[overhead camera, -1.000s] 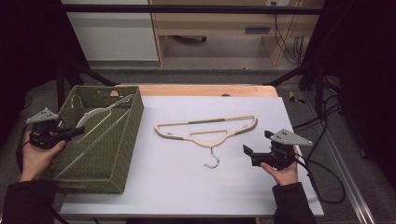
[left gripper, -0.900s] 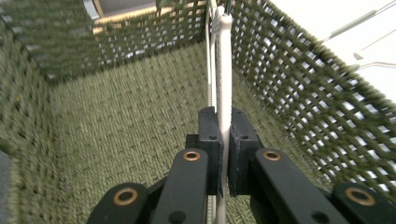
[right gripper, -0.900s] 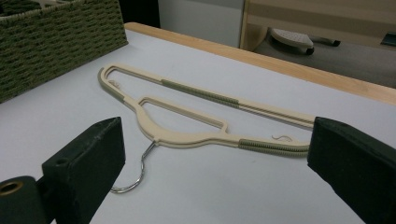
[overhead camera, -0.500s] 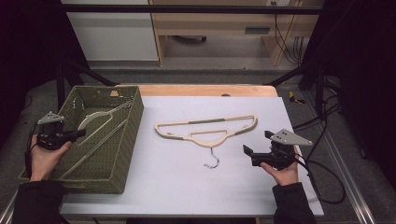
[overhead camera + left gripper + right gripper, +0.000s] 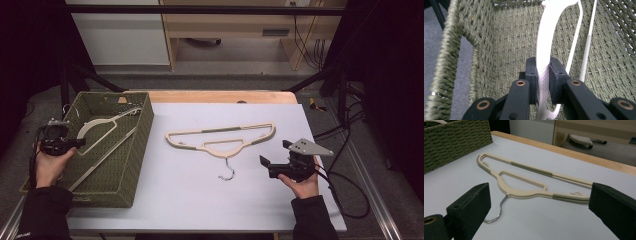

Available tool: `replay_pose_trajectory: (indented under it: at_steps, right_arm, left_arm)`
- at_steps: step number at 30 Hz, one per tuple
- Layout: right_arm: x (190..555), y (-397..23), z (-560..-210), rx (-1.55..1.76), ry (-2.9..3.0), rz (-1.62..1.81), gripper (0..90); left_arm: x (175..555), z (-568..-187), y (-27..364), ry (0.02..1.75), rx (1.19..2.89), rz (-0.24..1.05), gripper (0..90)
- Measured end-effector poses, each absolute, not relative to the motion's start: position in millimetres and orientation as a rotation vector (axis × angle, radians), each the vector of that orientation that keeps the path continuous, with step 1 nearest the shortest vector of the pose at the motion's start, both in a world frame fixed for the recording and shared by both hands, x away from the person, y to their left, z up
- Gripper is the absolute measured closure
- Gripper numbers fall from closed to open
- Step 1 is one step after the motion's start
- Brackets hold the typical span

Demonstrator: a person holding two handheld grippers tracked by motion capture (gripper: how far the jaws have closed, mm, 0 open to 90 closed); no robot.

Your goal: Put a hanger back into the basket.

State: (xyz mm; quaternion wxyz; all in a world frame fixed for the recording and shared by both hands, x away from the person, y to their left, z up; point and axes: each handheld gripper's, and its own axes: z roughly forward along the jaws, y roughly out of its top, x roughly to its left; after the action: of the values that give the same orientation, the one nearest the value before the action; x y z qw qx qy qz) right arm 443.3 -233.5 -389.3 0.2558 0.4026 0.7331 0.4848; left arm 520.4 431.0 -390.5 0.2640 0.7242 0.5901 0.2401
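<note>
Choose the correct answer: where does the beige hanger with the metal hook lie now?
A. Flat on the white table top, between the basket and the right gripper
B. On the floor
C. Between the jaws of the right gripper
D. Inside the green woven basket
A: the beige hanger lies flat on the table top, right of the basket, apart from the open right gripper.

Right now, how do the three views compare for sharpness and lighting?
High view: dark surroundings, evenly lit table, slightly soft. Left gripper view: basket weave crisp, white hanger overexposed near the top. Right gripper view: beige hanger sharp, near jaws blurred.
</note>
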Motion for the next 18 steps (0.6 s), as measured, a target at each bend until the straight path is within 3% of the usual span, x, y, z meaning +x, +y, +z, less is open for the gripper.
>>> replay_pose_trajectory:
  at_steps: [9,12,13,15,18]
  right_arm:
    - [443.4,-232.9,-389.5,1.092,1.993,1.315,4.9]
    - [443.4,-232.8,-389.6,1.092,1.994,1.314,4.9]
    - [443.4,-232.6,-389.6,1.091,1.994,1.314,4.9]
    - [443.8,-232.6,-389.9,1.084,1.999,1.312,4.9]
    - [444.0,-231.9,-390.3,1.086,1.999,1.312,4.9]
  left_arm:
    - [521.3,-397.5,434.1,1.655,1.985,0.613,71.1]
    - [520.9,-396.9,435.1,1.671,1.965,0.604,63.5]
    - [520.4,-396.4,436.9,1.686,1.947,0.588,55.3]
    - [519.3,-396.0,438.0,1.686,1.930,0.576,48.8]
    - [513.9,-391.1,440.0,1.649,1.907,0.564,43.4]
